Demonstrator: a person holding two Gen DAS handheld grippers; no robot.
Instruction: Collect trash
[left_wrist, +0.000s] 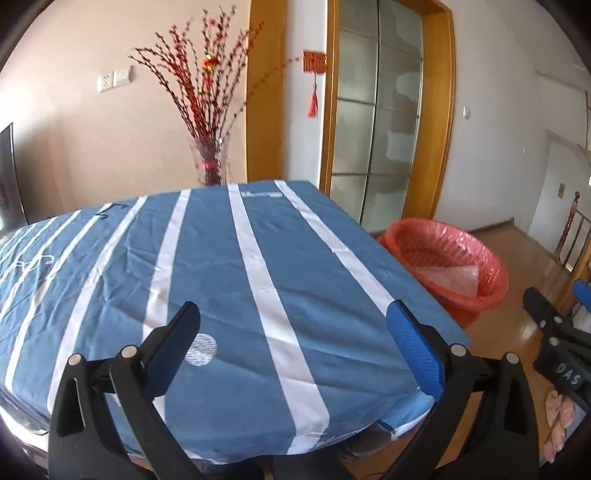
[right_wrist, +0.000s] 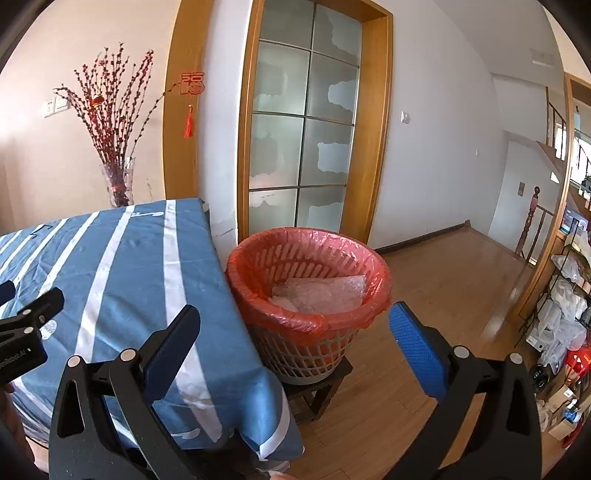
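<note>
Over the blue striped tablecloth (left_wrist: 229, 273) my left gripper (left_wrist: 295, 332) hangs wide and empty. Beside it my right gripper (right_wrist: 295, 332) gapes empty before the red-lined wastebasket (right_wrist: 306, 325), where crumpled bubble wrap (right_wrist: 321, 291) lies.

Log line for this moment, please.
left gripper: open, empty | right gripper: open, empty | bubble wrap: in bin | tablecloth: no trash visible

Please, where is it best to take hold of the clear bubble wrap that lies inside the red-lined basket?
Probably grip the bubble wrap at its raised upper edge, coming from above through the open mouth of the basket. The sheet leans on the inner wall, so that edge stands free, and the basket walls block any approach from the side.
</note>
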